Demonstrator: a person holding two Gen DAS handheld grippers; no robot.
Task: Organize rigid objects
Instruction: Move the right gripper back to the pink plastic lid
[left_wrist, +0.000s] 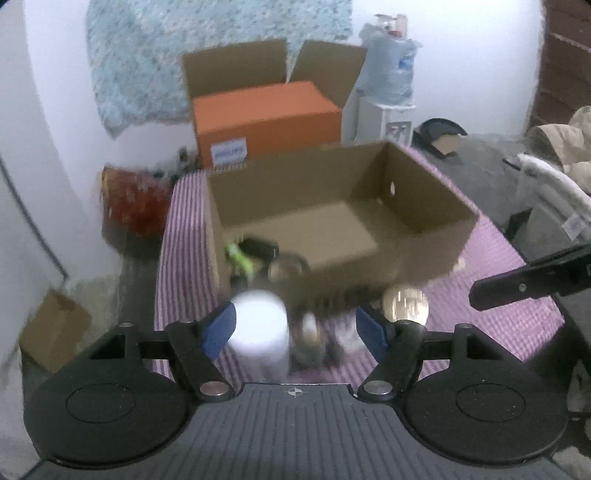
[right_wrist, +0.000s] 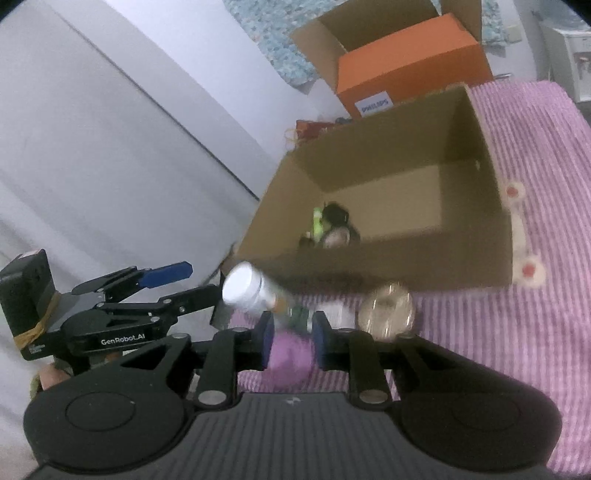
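Open cardboard box (left_wrist: 417, 254) on striped cloth (left_wrist: 498, 325), 1 small cluster of items (right_wrist: 330, 227) inside its corner, bottle (left_wrist: 258, 332) and round object (left_wrist: 405, 305) before it, second box (left_wrist: 266, 118) behind.

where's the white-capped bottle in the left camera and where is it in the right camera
Left wrist view: the white-capped bottle is low and centre-left, blurred, against the left gripper's left pad.
Right wrist view: the bottle lies tilted, left of centre, just beyond the right gripper.
Shared landmark: the open cardboard box right behind it in both.
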